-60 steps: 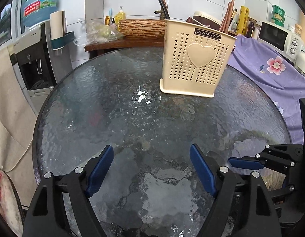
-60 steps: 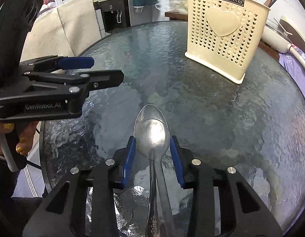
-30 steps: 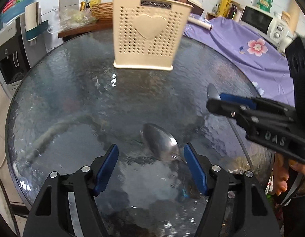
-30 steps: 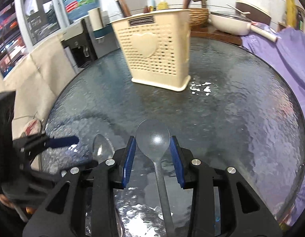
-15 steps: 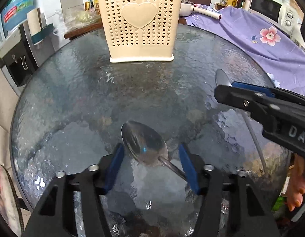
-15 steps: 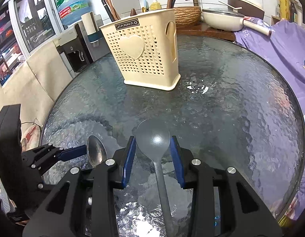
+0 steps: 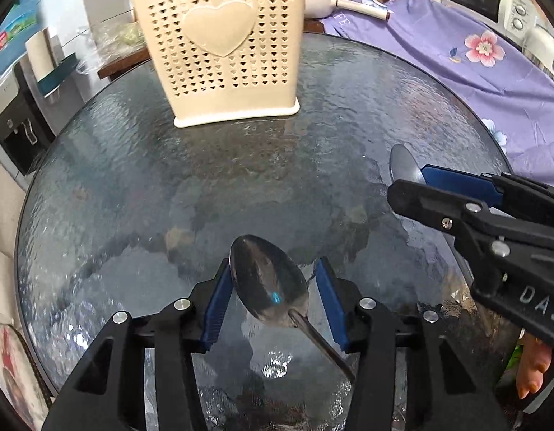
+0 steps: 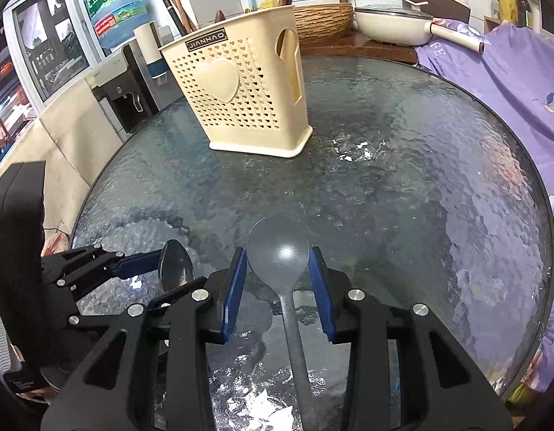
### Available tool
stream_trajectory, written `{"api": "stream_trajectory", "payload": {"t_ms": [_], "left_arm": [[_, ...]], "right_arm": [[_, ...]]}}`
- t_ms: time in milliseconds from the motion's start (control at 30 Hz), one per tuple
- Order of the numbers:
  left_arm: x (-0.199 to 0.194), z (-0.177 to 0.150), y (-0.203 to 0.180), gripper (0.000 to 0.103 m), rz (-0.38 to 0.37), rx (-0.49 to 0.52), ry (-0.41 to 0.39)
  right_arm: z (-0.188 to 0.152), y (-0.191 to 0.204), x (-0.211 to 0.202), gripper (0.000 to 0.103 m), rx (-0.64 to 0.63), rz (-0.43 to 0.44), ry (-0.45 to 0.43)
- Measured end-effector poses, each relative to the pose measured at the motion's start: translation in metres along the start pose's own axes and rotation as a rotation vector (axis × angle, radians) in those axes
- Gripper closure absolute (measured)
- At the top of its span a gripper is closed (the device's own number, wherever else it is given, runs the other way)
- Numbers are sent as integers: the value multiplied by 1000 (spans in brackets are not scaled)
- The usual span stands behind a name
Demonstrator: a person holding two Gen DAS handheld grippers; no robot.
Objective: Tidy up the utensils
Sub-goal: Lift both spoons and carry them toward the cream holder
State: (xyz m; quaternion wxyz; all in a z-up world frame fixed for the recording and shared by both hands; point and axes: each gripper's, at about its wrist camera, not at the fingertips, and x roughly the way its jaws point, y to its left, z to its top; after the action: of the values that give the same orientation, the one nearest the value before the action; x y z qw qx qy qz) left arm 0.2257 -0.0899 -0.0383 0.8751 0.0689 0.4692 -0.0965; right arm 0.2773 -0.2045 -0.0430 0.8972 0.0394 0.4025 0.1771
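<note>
A cream perforated utensil holder with a heart on its front stands at the far side of the round glass table. My left gripper is closing around the bowl of a shiny metal spoon. The left pad is at the bowl's edge and a narrow gap shows at the right pad; the handle slants off to the lower right. My right gripper is shut on a matte grey spoon, bowl forward, handle running back between the fingers. The right wrist view shows the left gripper low on the left.
Purple flowered cloth drapes past the table's right edge. Behind the table a wooden counter holds a woven basket and a white pan. A water dispenser stands far left. A person's fingers show at lower right.
My left gripper moved in over the shiny spoon and its jaws narrowed around the bowl. The right gripper kept the grey spoon and stayed nearly still.
</note>
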Motion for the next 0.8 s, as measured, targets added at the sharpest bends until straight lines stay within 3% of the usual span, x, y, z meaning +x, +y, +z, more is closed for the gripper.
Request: {"api": "stream_trajectory", "payload": {"t_ms": [200,333,467,800], "left_arm": [[5,7,-4,57,-14,0,0],[4,8,-9,66,-23,16,-6],[6,12,-9,69,-36,19,-10],[-6,17,1,70,-118,3,-48]], "right_arm": [[1,-4,3,66,11,-22,5],[1,-7,3,66,17,-27,5],[3,-4,2,66,13,-30,1],[10,0,-10,66,0,5,-51]]}}
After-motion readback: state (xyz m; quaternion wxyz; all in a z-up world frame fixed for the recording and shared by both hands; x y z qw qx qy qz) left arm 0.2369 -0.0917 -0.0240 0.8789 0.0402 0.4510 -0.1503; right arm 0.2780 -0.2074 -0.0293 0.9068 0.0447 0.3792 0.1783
